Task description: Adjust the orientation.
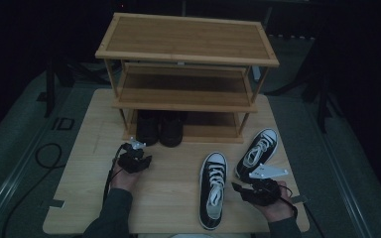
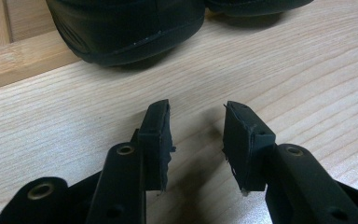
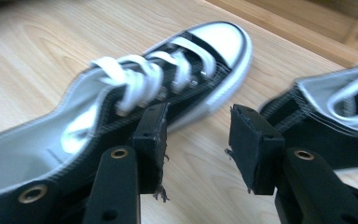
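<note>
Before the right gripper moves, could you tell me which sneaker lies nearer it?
The angled sneaker by the rack's right leg; the straight sneaker lies further left.

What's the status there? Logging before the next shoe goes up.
Left gripper open, empty, near black shoes on the bottom shelf. Right gripper open between two sneakers on the table. Nothing in the way.

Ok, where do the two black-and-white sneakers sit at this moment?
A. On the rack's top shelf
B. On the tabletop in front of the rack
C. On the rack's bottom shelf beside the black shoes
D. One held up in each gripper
B: both black-and-white sneakers lie flat on the table in front of the rack, and the right gripper beside them holds nothing, its jaws apart.
</note>
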Action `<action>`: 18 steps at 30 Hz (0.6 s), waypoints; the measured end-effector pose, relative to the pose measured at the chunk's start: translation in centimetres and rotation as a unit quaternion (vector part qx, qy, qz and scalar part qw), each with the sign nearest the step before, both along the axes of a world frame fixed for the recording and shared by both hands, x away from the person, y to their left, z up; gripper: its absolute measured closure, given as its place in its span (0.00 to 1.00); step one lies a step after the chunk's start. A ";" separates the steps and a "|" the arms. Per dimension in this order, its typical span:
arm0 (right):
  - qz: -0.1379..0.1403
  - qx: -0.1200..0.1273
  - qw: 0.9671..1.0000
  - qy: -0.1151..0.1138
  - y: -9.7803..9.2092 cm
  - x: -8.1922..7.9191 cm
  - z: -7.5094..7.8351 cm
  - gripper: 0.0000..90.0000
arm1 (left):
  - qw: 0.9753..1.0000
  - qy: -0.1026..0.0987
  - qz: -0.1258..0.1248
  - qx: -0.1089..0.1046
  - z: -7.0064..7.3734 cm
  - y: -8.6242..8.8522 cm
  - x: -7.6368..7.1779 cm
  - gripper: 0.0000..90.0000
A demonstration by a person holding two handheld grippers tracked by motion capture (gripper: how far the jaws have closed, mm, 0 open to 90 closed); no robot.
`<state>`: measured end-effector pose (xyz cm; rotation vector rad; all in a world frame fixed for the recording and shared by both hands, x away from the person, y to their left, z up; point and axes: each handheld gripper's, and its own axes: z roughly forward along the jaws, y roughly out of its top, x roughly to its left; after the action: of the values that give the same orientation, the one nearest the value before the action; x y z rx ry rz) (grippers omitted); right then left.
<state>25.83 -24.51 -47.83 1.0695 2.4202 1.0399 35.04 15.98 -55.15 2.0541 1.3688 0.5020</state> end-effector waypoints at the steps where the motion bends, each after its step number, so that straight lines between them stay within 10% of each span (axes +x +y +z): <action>1: 0.004 0.002 1.000 -0.002 0.3 -0.1 0.1 0.62 | 1.000 0.000 0.000 0.000 0.0 0.0 0.0 0.69; 18: 0.046 -0.016 0.998 0.025 3.8 -0.2 -0.6 0.66 | 1.000 -0.001 0.000 0.001 0.0 0.0 0.0 0.68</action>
<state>25.67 -20.66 -48.40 0.9928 2.5394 1.0100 35.02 15.96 -55.16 2.0541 1.3672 0.5049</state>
